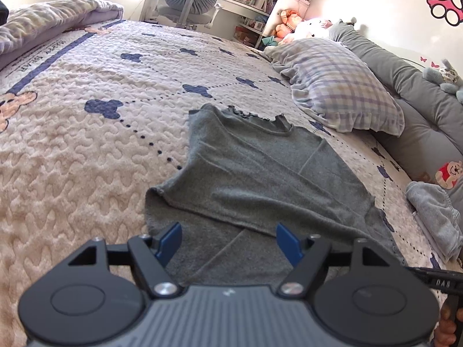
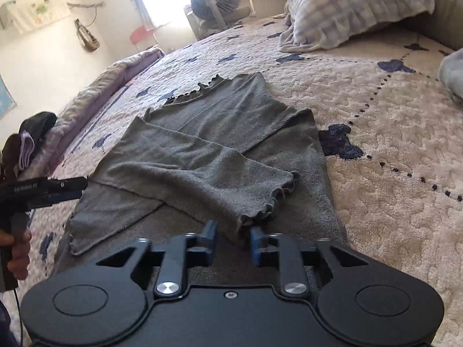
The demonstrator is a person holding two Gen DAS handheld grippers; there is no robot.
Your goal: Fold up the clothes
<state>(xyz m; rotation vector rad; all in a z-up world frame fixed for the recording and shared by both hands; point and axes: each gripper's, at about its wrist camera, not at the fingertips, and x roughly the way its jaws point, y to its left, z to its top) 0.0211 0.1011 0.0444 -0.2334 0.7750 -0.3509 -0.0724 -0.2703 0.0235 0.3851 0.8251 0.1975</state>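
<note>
One grey knit top [image 1: 260, 167] lies flat on the bed's quilt [image 1: 86, 144], a cream, puffy-stitched cover with navy clover shapes and dotted lines. Its neckline and cuffs have wavy lettuce edges, and one long sleeve [image 2: 202, 167] is folded diagonally across the body. The left gripper [image 1: 228, 240] hovers over the hem, released, blue pads wide apart. The right gripper [image 2: 233, 234] has its jaws narrowly parted, straddling the ruffled cuff end without visibly pinching it. A plaid pillow [image 1: 341, 92] lies beyond.
</note>
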